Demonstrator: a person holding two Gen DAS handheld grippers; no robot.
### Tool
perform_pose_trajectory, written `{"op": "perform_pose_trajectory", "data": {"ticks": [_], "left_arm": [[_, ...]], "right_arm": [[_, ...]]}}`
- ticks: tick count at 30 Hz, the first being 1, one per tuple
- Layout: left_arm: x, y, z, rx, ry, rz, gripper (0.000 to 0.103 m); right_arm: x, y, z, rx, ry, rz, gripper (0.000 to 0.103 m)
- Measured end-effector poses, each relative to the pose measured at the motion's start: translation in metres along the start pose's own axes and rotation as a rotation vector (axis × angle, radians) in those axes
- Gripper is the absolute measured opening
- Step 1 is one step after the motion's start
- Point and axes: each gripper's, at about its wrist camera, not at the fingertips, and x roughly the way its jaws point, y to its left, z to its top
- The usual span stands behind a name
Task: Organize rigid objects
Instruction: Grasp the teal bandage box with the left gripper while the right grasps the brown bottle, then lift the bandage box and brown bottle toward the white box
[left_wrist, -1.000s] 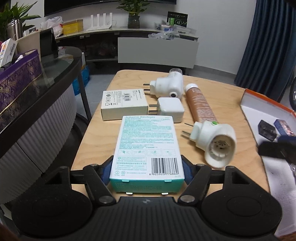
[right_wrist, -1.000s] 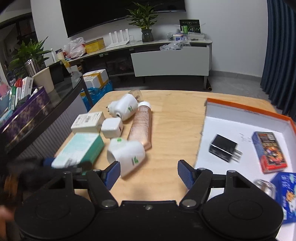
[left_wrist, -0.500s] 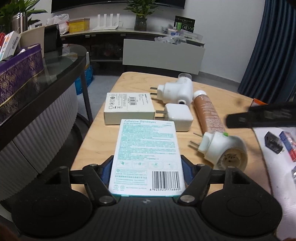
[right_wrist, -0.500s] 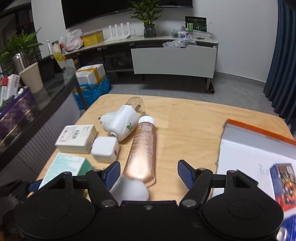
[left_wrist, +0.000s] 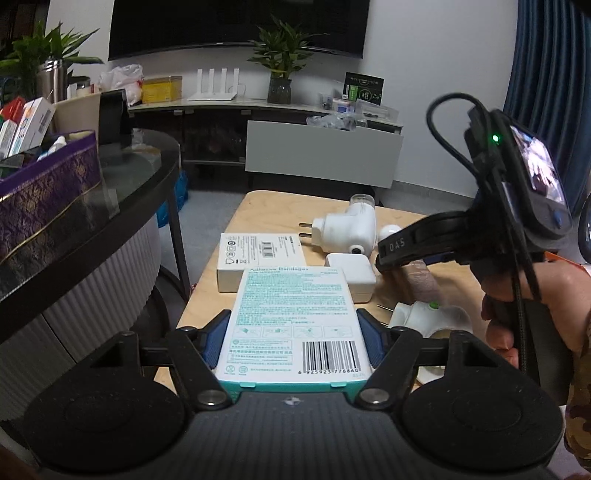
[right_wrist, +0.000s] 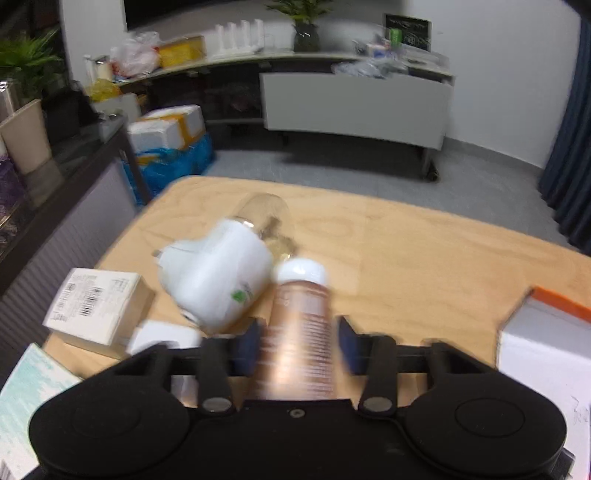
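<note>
1. Copper-brown cylindrical bottle (right_wrist: 301, 332), white-capped and glossy, lying on wooden bench (right_wrist: 424, 266); right tool (right_wrist: 297, 341) just closed on its smooth sides.
2. Flat teal cardboard bandage box (left_wrist: 295, 317) clamped in left tool (left_wrist: 293, 339), near left.
3. Grasp step apparently done; next calls for lifting toward orange-rimmed white tray (right_wrist: 546, 332), right, without slipping.
</note>
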Motion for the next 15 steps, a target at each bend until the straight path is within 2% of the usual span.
{"op": "perform_pose_trajectory", "data": {"ticks": [5,15], "left_arm": [[-0.006,-0.002,0.001,0.003,-0.025,-0.015,0.071],[-0.041,-0.018,0.016,0.026,-0.080,-0.081,0.071]], "right_arm": [[-0.024,-0.008,-0.011,0.015,-0.065,-0.030,0.046],[-0.145,-0.050,-0.033,0.074,-0.261,-0.043,0.046]]}}
